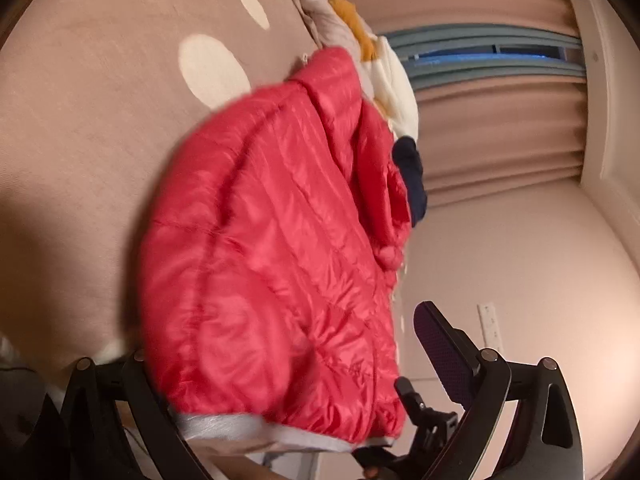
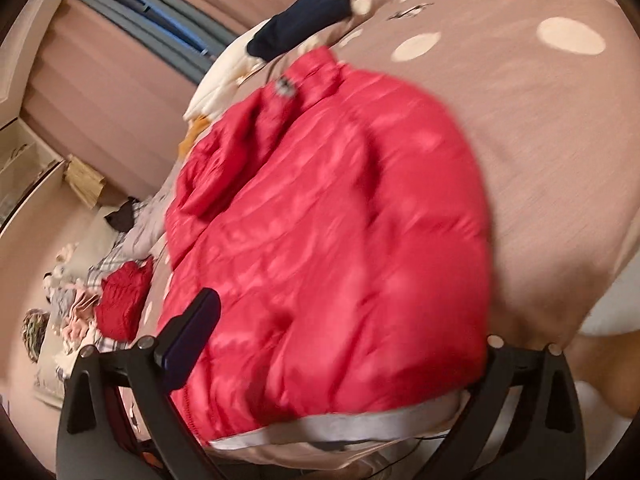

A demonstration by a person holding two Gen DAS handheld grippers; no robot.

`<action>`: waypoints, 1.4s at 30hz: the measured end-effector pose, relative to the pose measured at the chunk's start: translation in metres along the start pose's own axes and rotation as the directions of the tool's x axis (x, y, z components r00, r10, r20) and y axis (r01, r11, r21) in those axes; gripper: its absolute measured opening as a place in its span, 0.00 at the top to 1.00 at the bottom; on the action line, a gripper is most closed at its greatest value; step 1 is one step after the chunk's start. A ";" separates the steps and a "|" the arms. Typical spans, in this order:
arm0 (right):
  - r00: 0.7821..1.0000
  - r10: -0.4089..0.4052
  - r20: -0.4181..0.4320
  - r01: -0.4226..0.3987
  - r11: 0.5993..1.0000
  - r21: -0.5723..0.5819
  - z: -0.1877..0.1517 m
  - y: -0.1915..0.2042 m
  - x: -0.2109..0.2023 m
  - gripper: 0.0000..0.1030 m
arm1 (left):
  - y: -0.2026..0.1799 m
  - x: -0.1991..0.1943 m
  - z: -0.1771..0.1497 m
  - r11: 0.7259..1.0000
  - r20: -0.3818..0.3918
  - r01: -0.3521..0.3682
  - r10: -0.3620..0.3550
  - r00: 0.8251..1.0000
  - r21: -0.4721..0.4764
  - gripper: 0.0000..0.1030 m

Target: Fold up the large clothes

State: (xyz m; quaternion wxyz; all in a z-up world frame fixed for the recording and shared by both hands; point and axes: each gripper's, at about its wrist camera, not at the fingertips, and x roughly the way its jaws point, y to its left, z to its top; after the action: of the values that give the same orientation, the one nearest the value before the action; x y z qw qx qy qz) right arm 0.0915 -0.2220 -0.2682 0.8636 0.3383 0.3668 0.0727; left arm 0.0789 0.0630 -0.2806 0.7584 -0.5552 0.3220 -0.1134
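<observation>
A red quilted puffer jacket (image 1: 276, 248) with a grey hem lies on a beige bedspread (image 1: 100, 128) with cream dots. It also shows in the right wrist view (image 2: 332, 240). My left gripper (image 1: 288, 364) stands wide open over the jacket's hem end; its right finger (image 1: 440, 344) shows, the left one is hidden under the fabric. My right gripper (image 2: 340, 360) is also wide open over the hem; its left finger (image 2: 192, 332) shows, the right one is covered by the jacket.
A navy garment (image 2: 300, 16) and a cream and orange item (image 1: 392, 76) lie beyond the jacket's collar. Several more clothes, one of them red (image 2: 124, 300), are piled at the bed's far side. Pink curtains (image 1: 500, 128) and a window stand behind.
</observation>
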 end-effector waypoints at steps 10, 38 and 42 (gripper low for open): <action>0.997 0.078 0.024 -0.079 0.995 0.058 -0.001 0.008 0.018 0.03 | -0.029 0.018 0.005 0.984 0.033 -0.059 0.054 0.998 0.168 0.03; 0.983 -0.157 0.100 0.167 0.980 -0.111 0.004 0.002 0.028 0.67 | -0.013 0.023 0.000 0.901 0.207 -0.364 0.320 0.925 0.236 0.59; 0.981 -0.165 0.100 0.177 0.976 -0.127 0.005 0.002 0.029 0.67 | -0.011 0.022 0.001 0.902 0.208 -0.367 0.323 0.923 0.226 0.62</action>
State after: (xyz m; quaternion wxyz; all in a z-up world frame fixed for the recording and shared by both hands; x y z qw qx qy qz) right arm 0.1161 -0.2122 -0.2811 0.9029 0.2490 0.3502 0.0075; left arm 0.0989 0.0481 -0.2783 0.8568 -0.3921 0.3337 0.0281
